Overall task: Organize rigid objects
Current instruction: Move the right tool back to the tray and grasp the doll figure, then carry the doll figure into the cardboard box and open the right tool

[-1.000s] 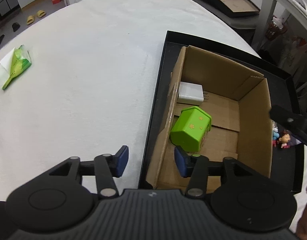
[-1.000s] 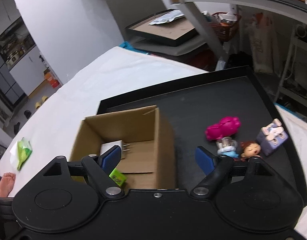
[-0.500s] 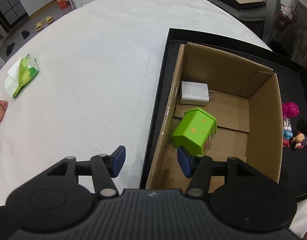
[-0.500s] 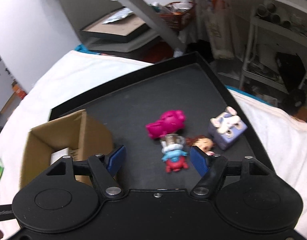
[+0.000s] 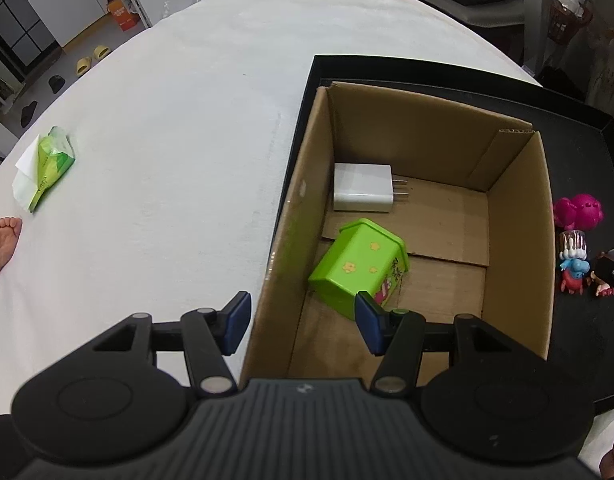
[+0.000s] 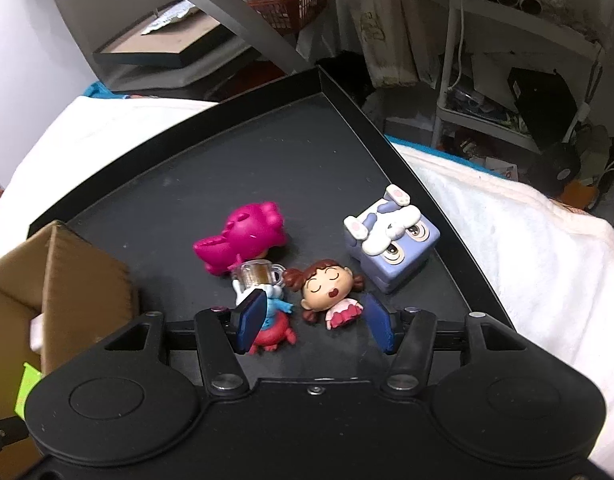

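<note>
Swinging off the brown cardboard box (image 6: 67, 276), your open right hand-held gripper (image 6: 315, 320) straddles the small, rigid, sleeping-girl plastic figurine (image 6: 327, 290); pinch her head.

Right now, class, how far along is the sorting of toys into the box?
Done: a white charger and a green toy house lie in the cardboard box. In hand: nothing; the right gripper is open around the sleeping doll. Left: that doll, the pink toy, the blue figure and the purple cube on the black tray.
</note>
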A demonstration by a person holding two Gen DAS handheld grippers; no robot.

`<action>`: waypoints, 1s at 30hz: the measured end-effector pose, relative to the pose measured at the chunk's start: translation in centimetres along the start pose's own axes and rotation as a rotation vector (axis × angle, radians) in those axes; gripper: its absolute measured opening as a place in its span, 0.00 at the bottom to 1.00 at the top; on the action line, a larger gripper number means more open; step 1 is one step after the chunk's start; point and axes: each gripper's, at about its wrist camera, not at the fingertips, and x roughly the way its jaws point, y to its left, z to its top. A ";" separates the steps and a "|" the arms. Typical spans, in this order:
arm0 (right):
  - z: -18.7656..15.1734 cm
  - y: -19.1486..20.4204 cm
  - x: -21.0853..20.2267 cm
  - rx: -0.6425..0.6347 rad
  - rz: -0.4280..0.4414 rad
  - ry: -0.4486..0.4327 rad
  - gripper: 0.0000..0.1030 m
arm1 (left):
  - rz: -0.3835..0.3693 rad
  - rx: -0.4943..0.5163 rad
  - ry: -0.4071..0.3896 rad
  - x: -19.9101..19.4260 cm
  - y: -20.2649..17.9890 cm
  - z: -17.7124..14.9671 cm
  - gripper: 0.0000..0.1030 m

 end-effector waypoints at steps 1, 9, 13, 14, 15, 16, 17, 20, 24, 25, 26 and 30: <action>0.1 0.0 0.3 0.000 -0.002 0.005 0.53 | 0.003 0.002 0.001 0.1 -0.1 0.0 0.54; 0.0 -0.9 2.5 0.034 -0.004 0.055 0.46 | 0.015 -0.004 0.007 0.4 -0.4 0.2 0.55; -0.2 -0.7 1.8 0.021 -0.001 0.026 0.36 | 0.014 0.005 0.004 0.3 -0.7 0.1 0.59; -0.2 -0.7 1.6 0.020 0.005 0.022 0.36 | 0.014 0.008 0.002 0.4 -0.7 0.0 0.59; -0.3 -0.5 1.4 0.014 0.007 0.017 0.36 | 0.014 0.009 -0.001 0.3 -0.7 0.0 0.59; -0.3 -0.5 1.1 0.010 0.008 0.009 0.36 | 0.013 0.010 -0.002 0.4 -0.7 -0.1 0.59; -0.4 -0.4 0.9 0.008 0.009 0.004 0.36 | 0.012 0.010 -0.002 0.4 -0.6 -0.1 0.59; -0.1 -0.4 0.5 0.013 0.021 -0.002 0.36 | 0.002 0.006 -0.005 0.3 -0.4 -0.2 0.59; 0.2 -0.3 -0.5 0.011 0.048 -0.022 0.36 | -0.010 -0.001 -0.010 0.1 0.0 -0.2 0.59; 0.3 -0.2 -0.9 0.012 0.061 -0.025 0.36 | -0.013 -0.002 -0.013 0.1 0.2 -0.2 0.59; 0.4 -0.1 -1.2 0.014 0.076 -0.027 0.36 | -0.018 -0.004 -0.017 0.0 0.3 -0.2 0.59; 0.7 0.4 -2.2 0.010 0.111 -0.039 0.36 | -0.034 -0.008 -0.035 -0.4 0.8 -0.2 0.59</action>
